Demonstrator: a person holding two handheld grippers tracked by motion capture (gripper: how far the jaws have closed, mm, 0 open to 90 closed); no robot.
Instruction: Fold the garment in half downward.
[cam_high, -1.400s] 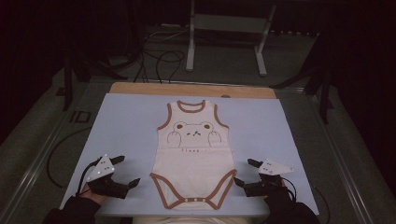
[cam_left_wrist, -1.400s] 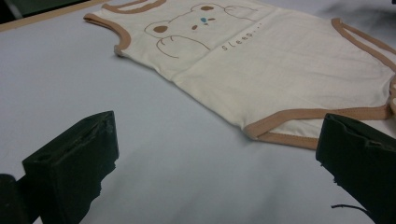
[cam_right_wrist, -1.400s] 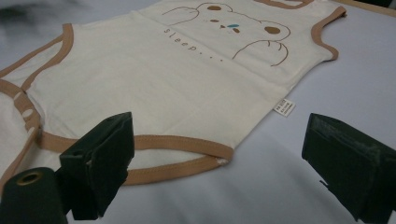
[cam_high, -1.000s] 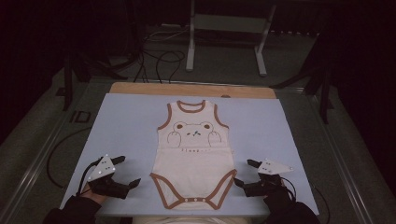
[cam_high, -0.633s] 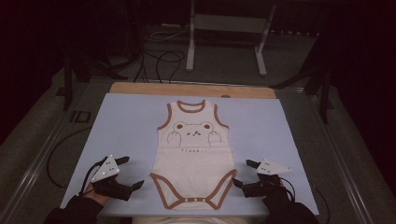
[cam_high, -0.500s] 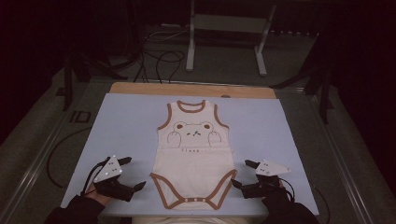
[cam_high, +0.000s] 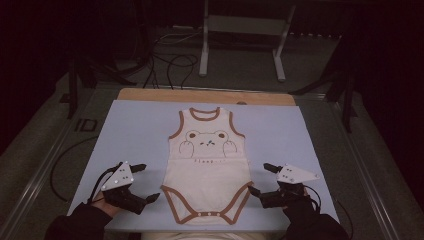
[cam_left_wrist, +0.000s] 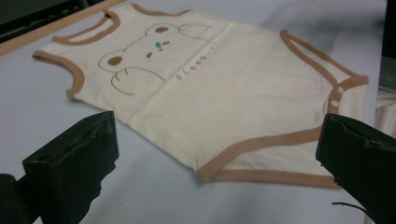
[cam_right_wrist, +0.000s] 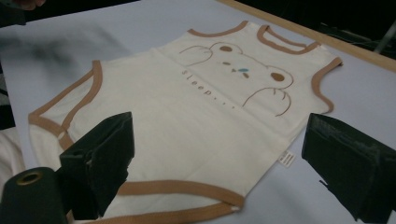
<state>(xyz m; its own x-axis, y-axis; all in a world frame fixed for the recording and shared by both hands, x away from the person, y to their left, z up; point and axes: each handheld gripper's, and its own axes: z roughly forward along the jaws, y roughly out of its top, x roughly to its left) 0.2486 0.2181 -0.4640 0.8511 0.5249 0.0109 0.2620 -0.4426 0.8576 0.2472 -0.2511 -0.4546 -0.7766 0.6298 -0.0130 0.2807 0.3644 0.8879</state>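
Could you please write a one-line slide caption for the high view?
Cream baby bodysuit lying flat on a blue table, with open left gripper and right gripper flanking its lower edge.

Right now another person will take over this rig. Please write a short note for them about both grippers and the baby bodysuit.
Left gripper: open, holds nothing, just left of the bodysuit's bottom-left leg edge.
Right gripper: open, holds nothing, just right of the bottom-right leg edge.
Bodysuit: lies flat, bear print up, neck toward the far side, on the light blue mat.
Done: bodysuit spread out, both grippers in place beside it.
Left: nothing gripped or folded yet; probably grasp the lower edges next.
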